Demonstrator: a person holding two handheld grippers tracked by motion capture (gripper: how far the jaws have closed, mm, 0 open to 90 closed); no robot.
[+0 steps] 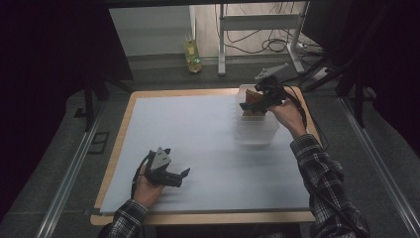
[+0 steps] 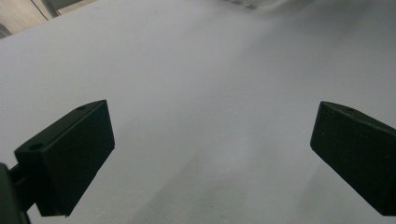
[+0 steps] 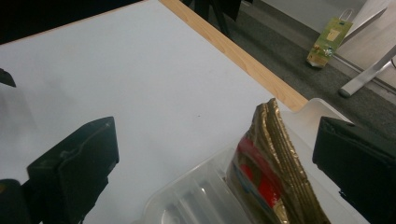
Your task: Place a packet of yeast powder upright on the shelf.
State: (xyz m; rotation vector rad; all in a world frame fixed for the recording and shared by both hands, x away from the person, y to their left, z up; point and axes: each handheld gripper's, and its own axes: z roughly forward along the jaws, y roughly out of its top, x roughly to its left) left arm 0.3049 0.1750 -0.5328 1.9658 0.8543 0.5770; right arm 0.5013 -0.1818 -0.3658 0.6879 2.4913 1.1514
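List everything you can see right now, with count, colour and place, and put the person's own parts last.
Table: one, light wood edge, centre of the high view.
White sheet: one, white, covering most of the table top.
Clear bin: one, see-through plastic, far right part of the sheet.
Packets: a stack standing on edge, gold edges with red and blue print, inside the clear bin; exact count unclear.
Green carton: one, yellow-green, on the floor beyond the table.
Desk legs: pale metal frame, on the floor behind, cables around it.
Left gripper: one, black, jaws apart, near left of the sheet, nothing between them.
Right gripper: one, black, jaws apart either side of the packets, over the bin.
Sleeves: two, dark plaid, bottom of the high view.
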